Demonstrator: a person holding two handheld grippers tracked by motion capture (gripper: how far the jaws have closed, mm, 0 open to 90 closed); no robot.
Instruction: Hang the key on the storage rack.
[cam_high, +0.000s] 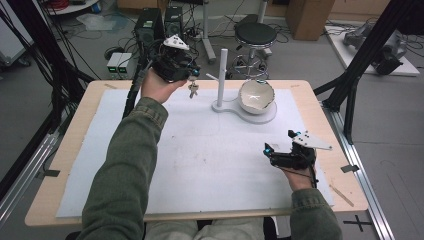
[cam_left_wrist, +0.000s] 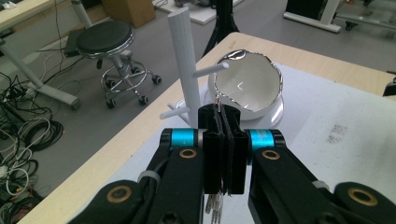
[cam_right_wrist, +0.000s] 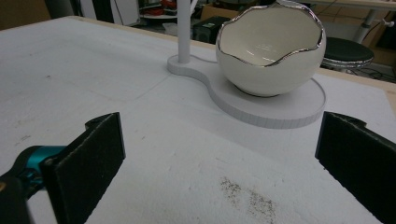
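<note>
Dangling from the left gripper (cam_high: 192, 75), a small bunch of keys (cam_high: 193, 89) hangs in the air just left of the white peg stand (cam_high: 222, 75); the jaws are pressed together on its ring, which stays hidden between the pads, and only key tips (cam_left_wrist: 215, 209) peek out below. Right of the stand's post, the egg-shaped bowl (cam_right_wrist: 271, 51) sits on the stand's round base, apparently empty. Nearer the person than the stand, the right gripper (cam_high: 277, 150) rests low over the white mat (cam_high: 210, 150), jaws spread wide, holding nothing.

One white bowl (cam_high: 256, 96), one pegged white stand (cam_high: 222, 75), one bunch of keys (cam_high: 193, 89), two tongs, one stool (cam_high: 255, 35)
</note>
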